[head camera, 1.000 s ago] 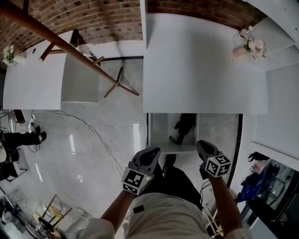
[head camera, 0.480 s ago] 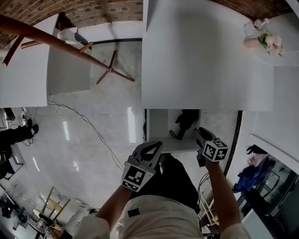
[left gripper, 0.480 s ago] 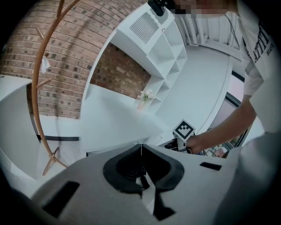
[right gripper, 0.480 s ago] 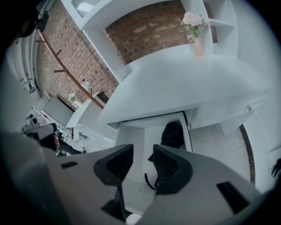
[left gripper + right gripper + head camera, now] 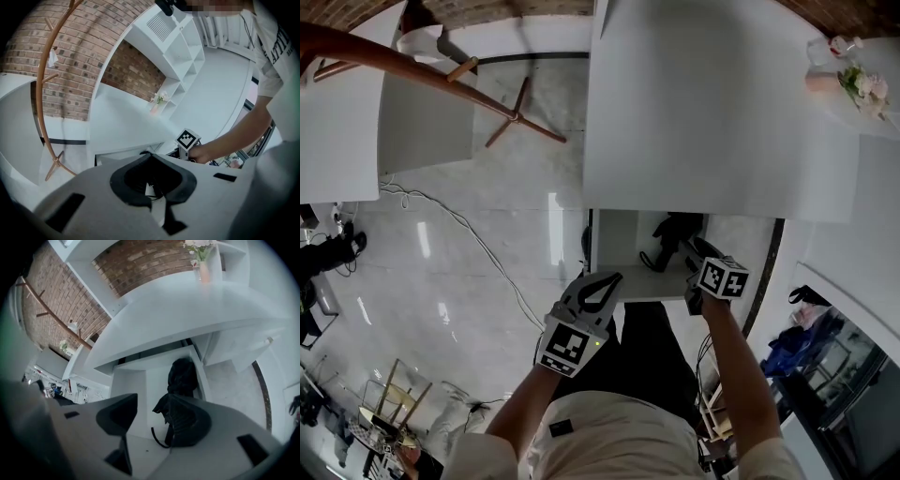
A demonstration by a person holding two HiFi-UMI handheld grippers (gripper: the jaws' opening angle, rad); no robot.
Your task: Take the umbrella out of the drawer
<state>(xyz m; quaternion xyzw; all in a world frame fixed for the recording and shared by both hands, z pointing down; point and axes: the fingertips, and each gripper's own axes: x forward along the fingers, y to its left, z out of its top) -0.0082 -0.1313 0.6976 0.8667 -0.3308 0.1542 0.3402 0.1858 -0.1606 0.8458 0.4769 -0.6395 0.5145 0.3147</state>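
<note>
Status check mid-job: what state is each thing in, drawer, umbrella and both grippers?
drawer: pulled open under the white desk.
umbrella: folded, lying in the drawer, not gripped.
left gripper: jaws together, empty.
right gripper: jaws opening above the umbrella, not pressing on it.
</note>
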